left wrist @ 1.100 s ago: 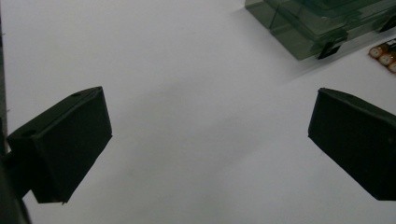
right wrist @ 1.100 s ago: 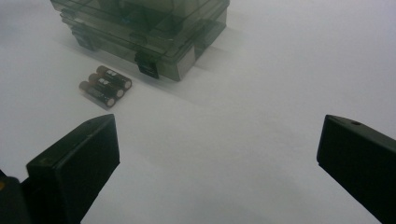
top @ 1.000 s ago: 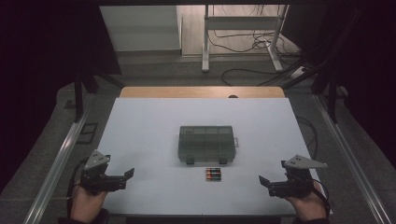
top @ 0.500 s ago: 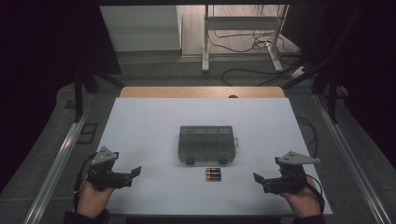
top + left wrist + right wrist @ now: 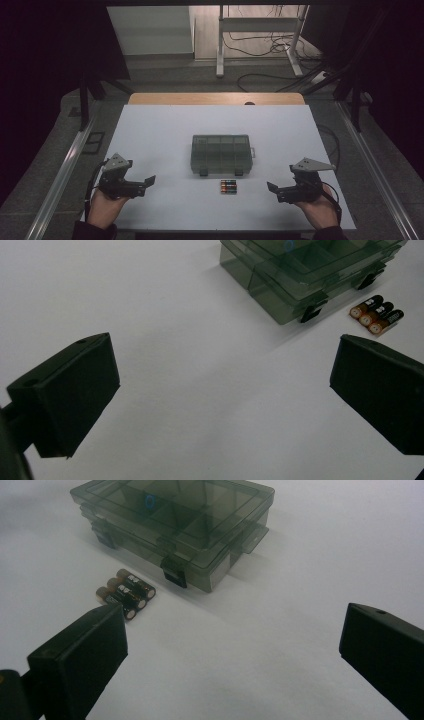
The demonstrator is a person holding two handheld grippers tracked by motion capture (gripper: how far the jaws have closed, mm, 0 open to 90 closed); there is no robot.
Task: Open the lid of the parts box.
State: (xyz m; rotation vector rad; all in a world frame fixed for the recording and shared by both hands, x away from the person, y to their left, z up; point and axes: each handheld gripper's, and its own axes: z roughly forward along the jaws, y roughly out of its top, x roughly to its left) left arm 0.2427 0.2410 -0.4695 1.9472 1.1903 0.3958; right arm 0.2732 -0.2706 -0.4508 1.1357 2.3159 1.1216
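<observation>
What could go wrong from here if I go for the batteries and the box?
The three batteries lie side by side, touching, so a jaw closing on one would likely nudge or roll the others. They sit just in front of the box and its latches, leaving little room for a jaw on that side. The lid looks shut, so the box may slide on the smooth table unless the left gripper or right gripper steadies it.

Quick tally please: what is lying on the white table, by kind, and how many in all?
Batteries: 3
Smoky clear compartment box, lid shut: 1
Total: 4
</observation>
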